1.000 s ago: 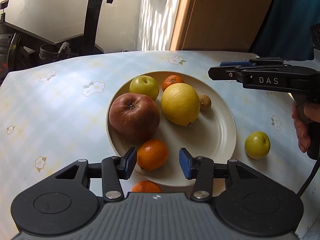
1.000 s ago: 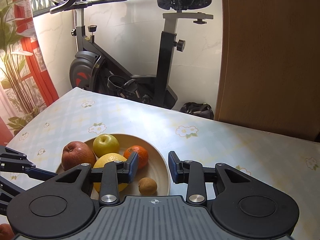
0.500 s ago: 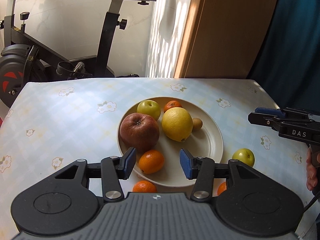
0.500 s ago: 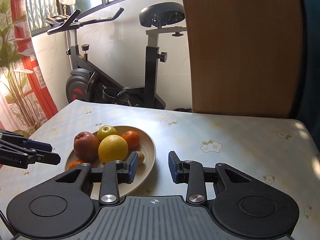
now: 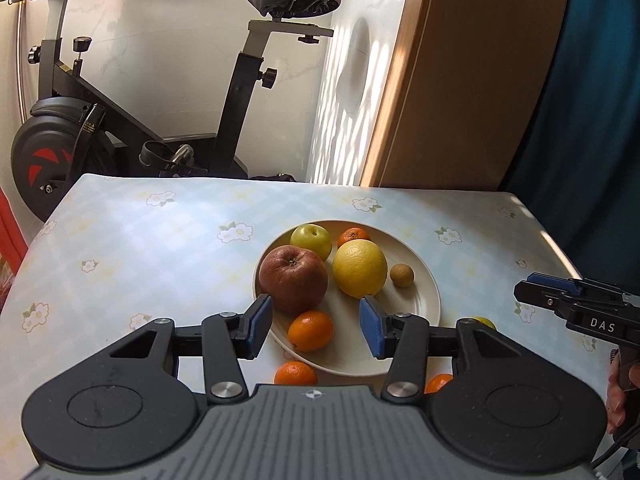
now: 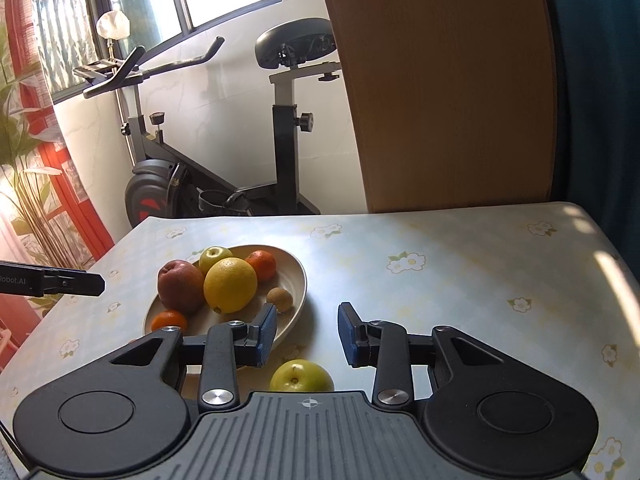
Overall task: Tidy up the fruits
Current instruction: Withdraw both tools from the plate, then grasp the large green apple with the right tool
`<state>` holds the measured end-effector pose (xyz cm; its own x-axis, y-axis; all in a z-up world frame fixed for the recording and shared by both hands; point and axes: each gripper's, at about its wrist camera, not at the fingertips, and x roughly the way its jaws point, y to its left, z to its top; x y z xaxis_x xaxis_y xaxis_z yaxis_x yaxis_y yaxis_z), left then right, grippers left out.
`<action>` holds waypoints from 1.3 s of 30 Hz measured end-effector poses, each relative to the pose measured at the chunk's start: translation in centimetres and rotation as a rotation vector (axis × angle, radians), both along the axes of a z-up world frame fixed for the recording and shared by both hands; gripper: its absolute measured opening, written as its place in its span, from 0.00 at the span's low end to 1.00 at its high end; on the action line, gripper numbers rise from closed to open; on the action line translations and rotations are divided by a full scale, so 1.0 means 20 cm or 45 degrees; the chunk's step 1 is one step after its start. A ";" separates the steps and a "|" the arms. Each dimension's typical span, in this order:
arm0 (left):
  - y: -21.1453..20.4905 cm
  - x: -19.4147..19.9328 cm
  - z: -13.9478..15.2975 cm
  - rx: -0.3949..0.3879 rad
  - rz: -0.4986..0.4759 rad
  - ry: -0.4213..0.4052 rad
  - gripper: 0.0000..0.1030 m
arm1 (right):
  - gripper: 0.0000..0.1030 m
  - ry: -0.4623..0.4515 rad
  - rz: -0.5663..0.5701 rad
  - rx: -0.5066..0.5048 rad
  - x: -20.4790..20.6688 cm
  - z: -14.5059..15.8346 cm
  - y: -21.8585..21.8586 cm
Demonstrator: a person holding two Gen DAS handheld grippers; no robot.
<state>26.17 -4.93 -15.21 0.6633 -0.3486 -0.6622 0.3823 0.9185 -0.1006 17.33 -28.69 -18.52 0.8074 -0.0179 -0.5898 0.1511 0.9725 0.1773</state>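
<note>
The green apple [image 6: 301, 375] lies loose on the desk [image 6: 460, 280], just near of the plate [image 6: 298, 280] and below the right hand-held gripper [image 6: 307, 334], whose jaws stand apart on nothing. The left hand-held gripper [image 5: 316, 327] is likewise open and empty above the plate's near rim. The apple appears firm, smooth and prone to roll; a grip across its widest girth is advised.

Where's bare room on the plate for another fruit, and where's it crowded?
Free: the plate's right half, between the small brown fruit and the rim, down toward the near edge. Crowded: the left and far side, where red apple, yellow citrus, green apple and the far orange cluster.
</note>
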 end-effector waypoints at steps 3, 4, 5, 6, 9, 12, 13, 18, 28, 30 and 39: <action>0.01 -0.02 0.01 0.006 0.013 -0.002 0.49 | 0.31 0.001 0.005 0.001 -0.02 -0.01 0.03; 0.02 -0.03 0.01 0.006 0.016 0.000 0.49 | 0.31 0.001 0.006 0.003 -0.03 -0.01 0.03; 0.02 -0.02 0.00 0.006 0.021 0.006 0.49 | 0.31 0.002 0.009 0.008 -0.04 -0.01 0.04; 0.03 -0.03 0.00 0.004 0.026 0.011 0.49 | 0.31 0.005 0.012 0.010 -0.04 -0.01 0.05; 0.04 -0.04 0.00 0.003 0.047 0.030 0.49 | 0.31 0.008 0.009 0.019 -0.06 -0.02 0.06; 0.07 -0.06 -0.01 -0.010 0.069 0.042 0.49 | 0.31 0.012 0.008 0.027 -0.07 -0.02 0.07; 0.07 -0.06 -0.01 -0.016 0.074 0.046 0.49 | 0.31 0.016 0.006 0.026 -0.07 -0.03 0.07; 0.10 -0.08 -0.03 -0.016 0.107 0.046 0.49 | 0.31 0.021 -0.016 0.018 -0.09 -0.04 0.07; 0.12 -0.09 -0.04 0.010 0.161 0.014 0.49 | 0.31 0.044 -0.084 -0.008 -0.11 -0.08 0.03; 0.12 -0.09 -0.03 0.013 0.163 0.001 0.49 | 0.31 0.044 -0.093 -0.009 -0.11 -0.08 0.02; 0.20 0.01 0.14 -0.009 0.178 -0.088 0.49 | 0.31 0.046 -0.083 -0.017 -0.10 -0.09 0.03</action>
